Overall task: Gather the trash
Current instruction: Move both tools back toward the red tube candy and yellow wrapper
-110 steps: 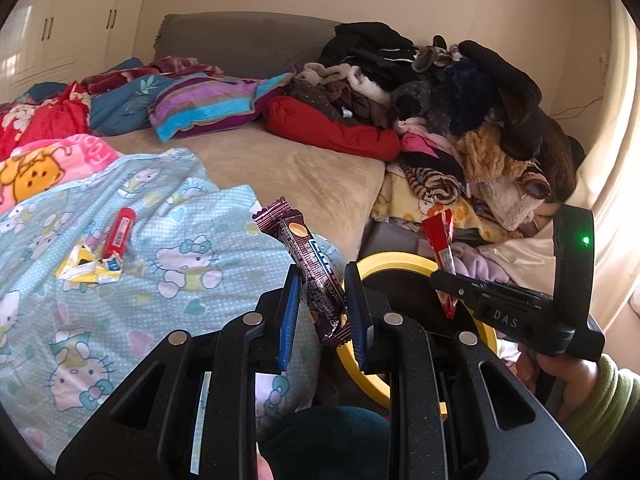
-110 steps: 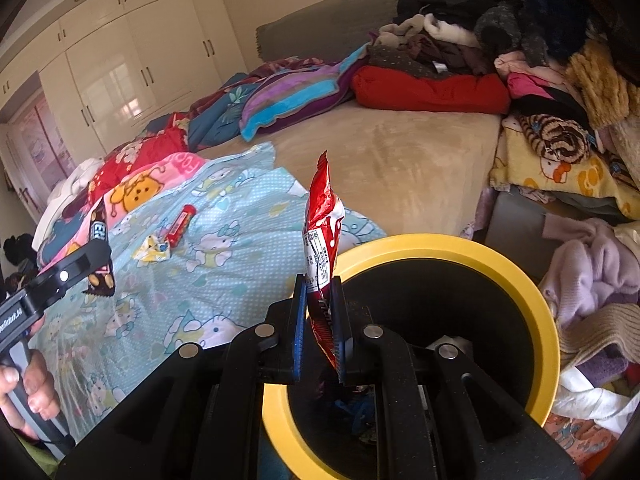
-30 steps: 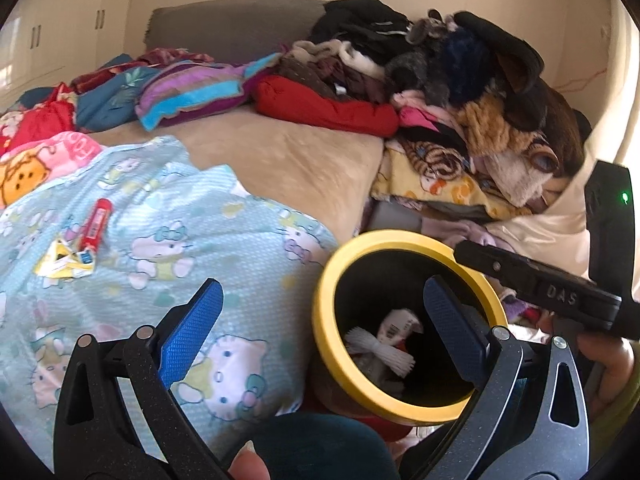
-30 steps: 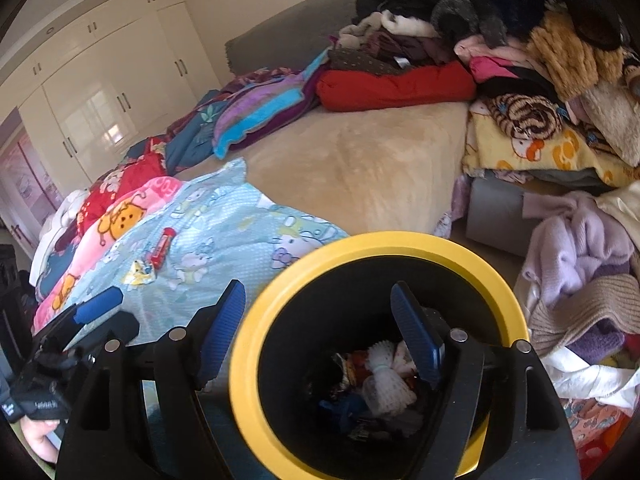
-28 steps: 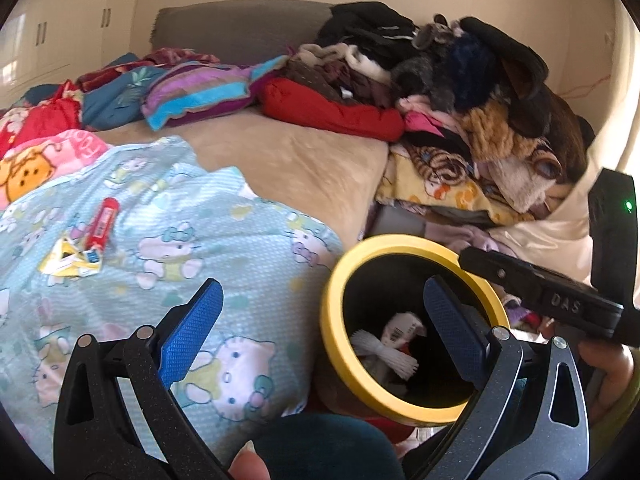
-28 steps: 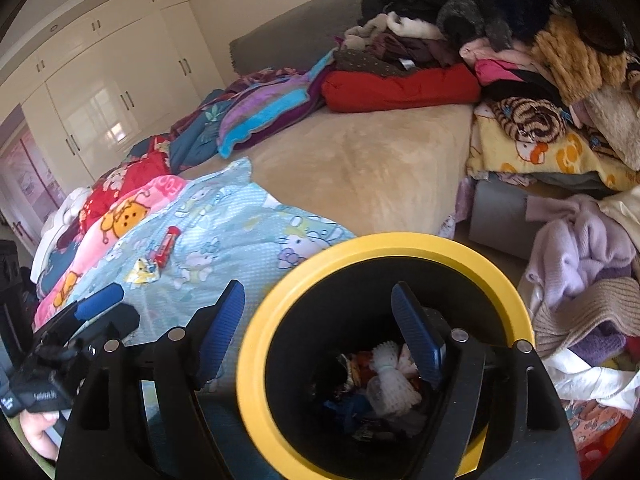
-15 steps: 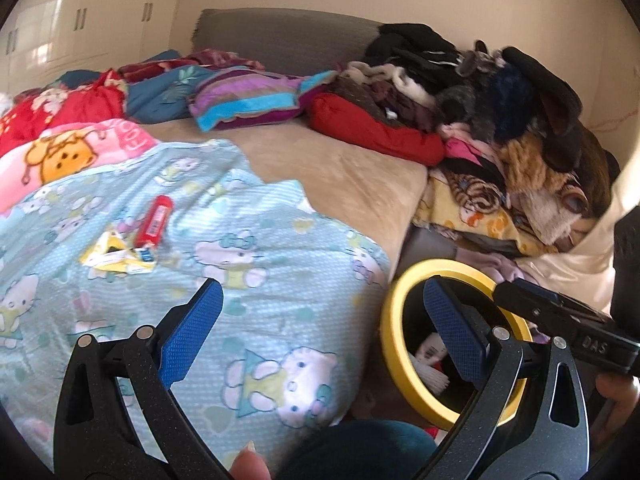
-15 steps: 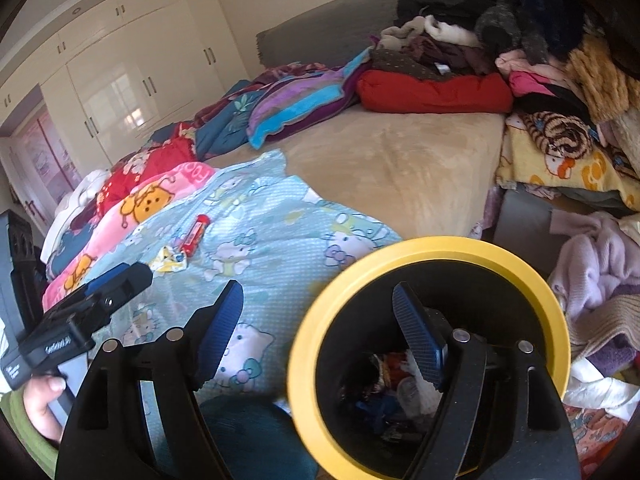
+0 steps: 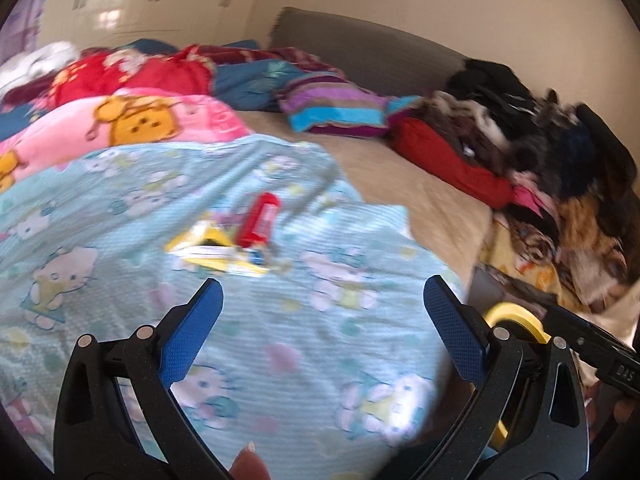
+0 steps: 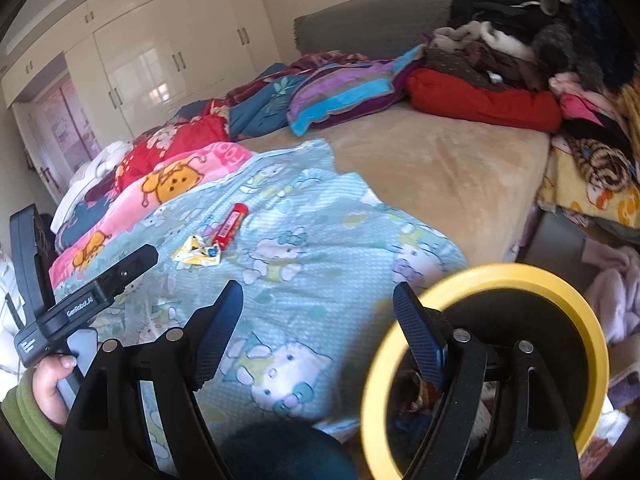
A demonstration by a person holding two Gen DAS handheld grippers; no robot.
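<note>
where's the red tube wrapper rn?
Red tube wrapper lies on the light blue cat-print blanket, touching the crumpled yellow wrapper; upper left of centre in the right wrist view.

Open blue blanket ahead of both tools, yellow-rimmed bin and clothes pile rightward.
</note>
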